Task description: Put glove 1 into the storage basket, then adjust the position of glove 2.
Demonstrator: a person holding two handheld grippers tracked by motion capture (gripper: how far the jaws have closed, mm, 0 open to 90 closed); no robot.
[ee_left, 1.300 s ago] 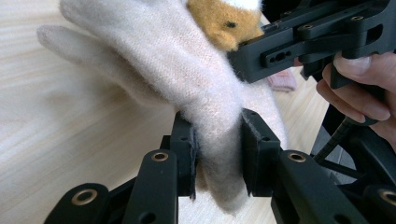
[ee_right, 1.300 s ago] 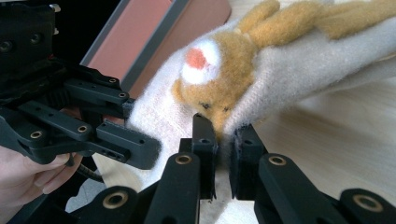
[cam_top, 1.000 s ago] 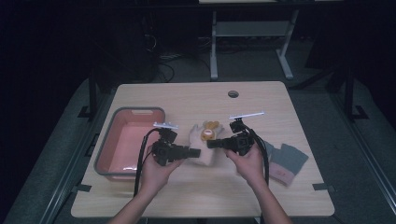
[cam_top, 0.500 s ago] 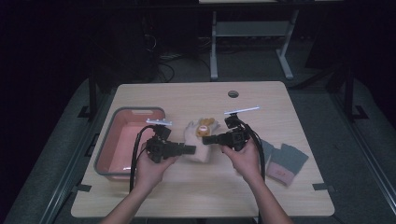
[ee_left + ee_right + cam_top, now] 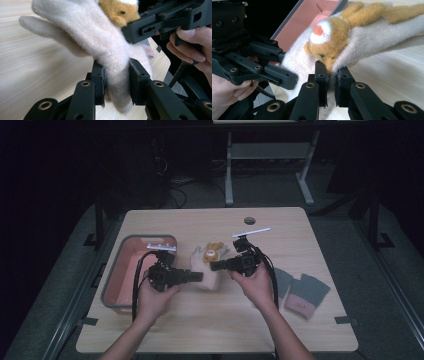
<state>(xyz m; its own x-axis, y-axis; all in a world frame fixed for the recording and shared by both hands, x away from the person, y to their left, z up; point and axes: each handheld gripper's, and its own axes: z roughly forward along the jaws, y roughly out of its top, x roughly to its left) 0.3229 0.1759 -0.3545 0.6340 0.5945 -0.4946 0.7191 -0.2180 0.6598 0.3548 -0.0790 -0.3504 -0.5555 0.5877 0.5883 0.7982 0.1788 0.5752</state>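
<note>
High view: cream glove (image 5: 206, 270) mid-frame, soft, light, limp; left gripper (image 5: 197, 277) pinches cuff, right gripper (image 5: 216, 266) pinches edge by animal patch (image 5: 212, 254).

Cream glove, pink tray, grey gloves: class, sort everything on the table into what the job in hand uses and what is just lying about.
In use:
cream glove, with an orange animal patch
left tongs, shut on it
right tongs, shut on it

Lying about:
grey gloves
pink tray, perhaps next

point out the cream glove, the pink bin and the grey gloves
cream glove (image 5: 100, 42), left gripper view, its fuzzy palm
pink bin (image 5: 131, 262), high view, its bare floor
grey gloves (image 5: 310, 290), high view, grey back of the right one
</note>
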